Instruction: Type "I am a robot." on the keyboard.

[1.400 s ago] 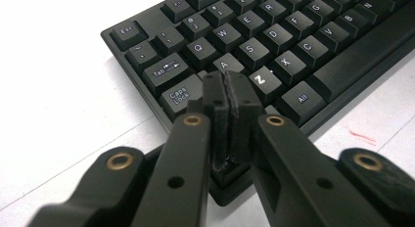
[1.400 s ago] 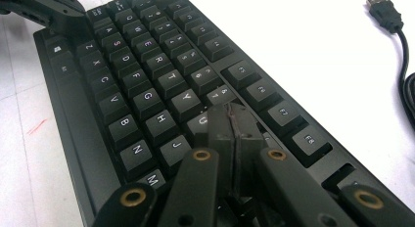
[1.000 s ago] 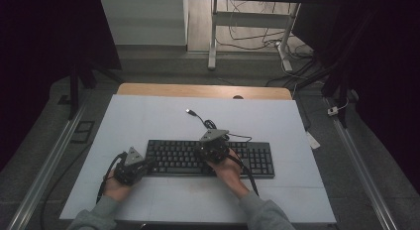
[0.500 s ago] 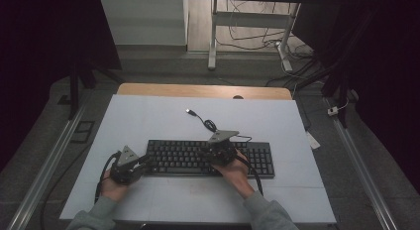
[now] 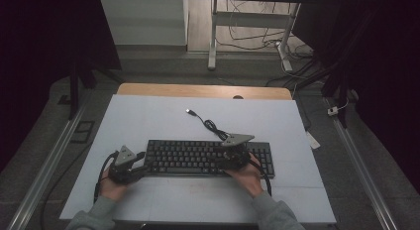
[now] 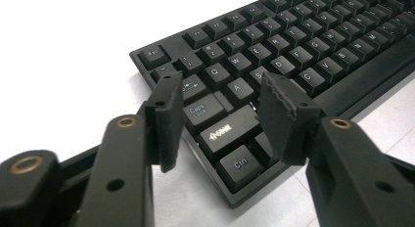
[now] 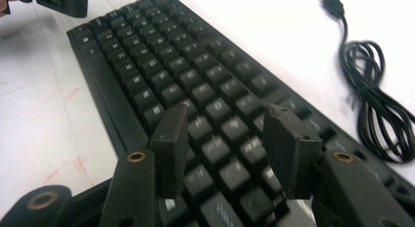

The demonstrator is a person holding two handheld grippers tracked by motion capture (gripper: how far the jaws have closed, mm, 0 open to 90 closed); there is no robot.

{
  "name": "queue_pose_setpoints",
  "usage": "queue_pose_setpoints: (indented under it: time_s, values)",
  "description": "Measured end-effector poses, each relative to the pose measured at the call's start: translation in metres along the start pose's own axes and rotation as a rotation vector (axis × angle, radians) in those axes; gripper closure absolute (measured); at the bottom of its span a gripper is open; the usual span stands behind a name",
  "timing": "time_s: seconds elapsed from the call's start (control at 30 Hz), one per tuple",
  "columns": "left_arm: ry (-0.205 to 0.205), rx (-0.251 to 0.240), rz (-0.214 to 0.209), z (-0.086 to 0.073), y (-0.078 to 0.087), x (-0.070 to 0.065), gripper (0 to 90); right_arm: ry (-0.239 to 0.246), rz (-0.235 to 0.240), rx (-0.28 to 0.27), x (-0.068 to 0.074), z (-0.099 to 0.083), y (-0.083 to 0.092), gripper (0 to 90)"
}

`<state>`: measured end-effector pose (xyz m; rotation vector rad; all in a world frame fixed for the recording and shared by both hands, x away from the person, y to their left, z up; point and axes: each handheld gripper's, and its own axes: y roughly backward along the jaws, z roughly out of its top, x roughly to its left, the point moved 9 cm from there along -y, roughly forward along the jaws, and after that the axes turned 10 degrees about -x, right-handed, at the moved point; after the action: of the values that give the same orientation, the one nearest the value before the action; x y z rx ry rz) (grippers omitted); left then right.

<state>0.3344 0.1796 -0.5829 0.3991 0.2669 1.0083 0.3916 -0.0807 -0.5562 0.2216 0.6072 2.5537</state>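
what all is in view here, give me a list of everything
keyboard: one, black, middle of the table near the person
cable: one, black, coiled behind the keyboard, plug end lying free
table: one, white top with a wooden far edge
desk frame: one, pale, on the floor beyond the table
left claw: one, black, jaws just been opening, nothing between the pads, over the keyboard's left end
right claw: one, black, jaws just been opening, nothing gripped, over the keys
hands: two, grey sleeves, at the near edge
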Motion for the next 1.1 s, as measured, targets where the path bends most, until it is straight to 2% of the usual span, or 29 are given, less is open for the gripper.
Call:
queue_pose_setpoints:
  time_s: [0.2, 0.5, 0.83, 1.0, 1.1]
  values:
    - [0.006, -0.002, 0.008, -0.001, 0.001, 0.003, 47.2, -0.009, -0.016, -0.002, -0.004, -0.008, 0.015, 50.9]
    - [0.012, -0.005, 0.010, -0.001, 0.003, 0.005, 46.7, -0.021, -0.043, -0.004, -0.009, -0.019, 0.033, 50.7]
    - [-0.006, 0.023, -0.054, 0.012, 0.008, -0.008, 41.2, -0.030, -0.068, -0.024, -0.012, -0.022, 0.046, 50.6]
    - [-0.032, 0.058, -0.087, 0.026, 0.003, -0.021, 36.5, -0.021, -0.086, -0.030, -0.014, -0.024, 0.054, 50.7]
    - [-0.053, 0.097, -0.128, 0.035, -0.003, -0.031, 33.2, -0.020, -0.099, -0.037, -0.016, -0.025, 0.056, 50.7]
